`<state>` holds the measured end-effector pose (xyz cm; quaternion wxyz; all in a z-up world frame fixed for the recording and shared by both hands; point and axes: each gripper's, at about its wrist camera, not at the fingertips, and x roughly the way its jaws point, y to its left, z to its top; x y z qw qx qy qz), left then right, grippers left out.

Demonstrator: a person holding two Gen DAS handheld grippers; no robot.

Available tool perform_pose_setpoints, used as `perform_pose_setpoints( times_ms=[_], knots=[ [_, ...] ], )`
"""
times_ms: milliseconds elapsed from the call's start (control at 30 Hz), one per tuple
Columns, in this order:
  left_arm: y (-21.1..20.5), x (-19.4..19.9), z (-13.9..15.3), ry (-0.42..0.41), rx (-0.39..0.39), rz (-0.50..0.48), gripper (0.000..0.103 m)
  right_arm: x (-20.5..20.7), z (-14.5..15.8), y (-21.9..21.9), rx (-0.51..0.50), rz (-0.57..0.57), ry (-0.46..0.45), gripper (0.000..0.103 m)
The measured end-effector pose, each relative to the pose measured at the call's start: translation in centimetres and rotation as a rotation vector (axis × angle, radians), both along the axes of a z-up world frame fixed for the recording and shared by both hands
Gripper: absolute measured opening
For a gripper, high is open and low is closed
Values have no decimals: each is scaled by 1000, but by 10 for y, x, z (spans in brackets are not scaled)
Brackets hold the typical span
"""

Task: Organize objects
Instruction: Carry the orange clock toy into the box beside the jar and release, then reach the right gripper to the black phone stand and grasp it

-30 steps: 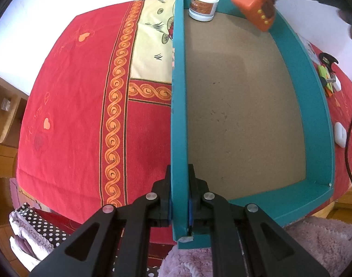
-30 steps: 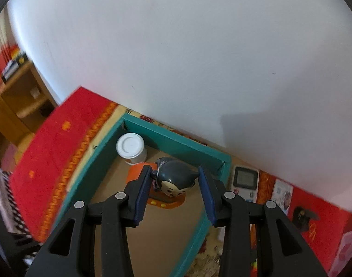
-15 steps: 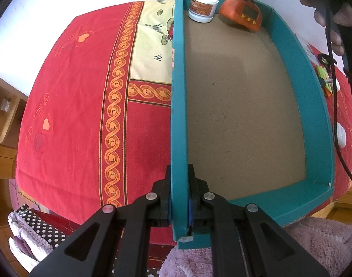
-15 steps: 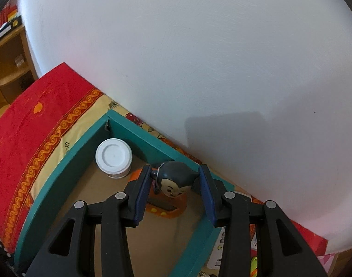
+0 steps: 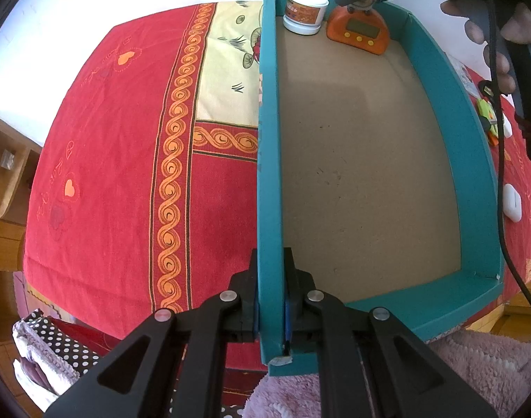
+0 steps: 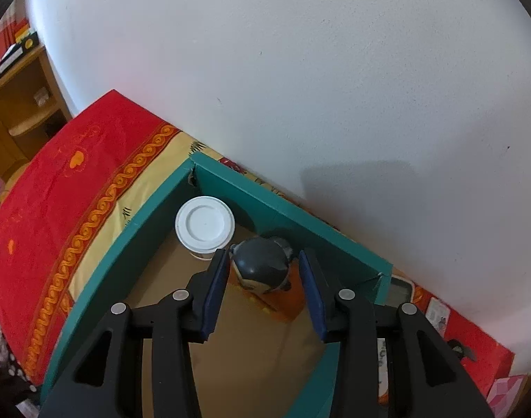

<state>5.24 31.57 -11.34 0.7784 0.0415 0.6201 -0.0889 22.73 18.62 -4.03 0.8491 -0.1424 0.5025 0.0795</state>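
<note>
A teal box (image 5: 268, 174) with a brown floor lies on a red patterned cloth. My left gripper (image 5: 270, 299) is shut on its near left wall. In the far corner stand a white jar (image 5: 305, 12) and an orange clock (image 5: 359, 33) topped by a dark monkey head (image 6: 262, 266). The clock rests upright on the box floor beside the jar (image 6: 205, 224). My right gripper (image 6: 263, 257) straddles the head from above. Its jaws are opening, and a small gap shows between the head and the right pad.
A person's hand (image 5: 492, 31) holds the right gripper over the box's far right. Right of the box lie a white earbud case (image 5: 512, 202), a green toy (image 5: 488, 118) and a handheld game (image 6: 399, 291). A white wall stands just behind; a wooden shelf (image 6: 24, 104) stands at the left.
The right gripper came down with the tilted orange clock and set it upright in the far corner beside the jar. Its jaws then widened a little. The left gripper stayed put.
</note>
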Motion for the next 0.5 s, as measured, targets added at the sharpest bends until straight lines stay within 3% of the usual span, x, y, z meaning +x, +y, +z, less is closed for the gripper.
perform_pose_setpoints(
  times_ms=[67,133,500],
  knots=[
    [0,0,0,0,-1,0,8,-2,4,-1,18,-9,-6,53],
    [0,0,0,-1,-1,-2,8,-5,11,-5,44,-17,-16,55],
    [-1,0,0,-1,-1,-6,8,-65,48,-59,126,-72,-39,57]
  ],
)
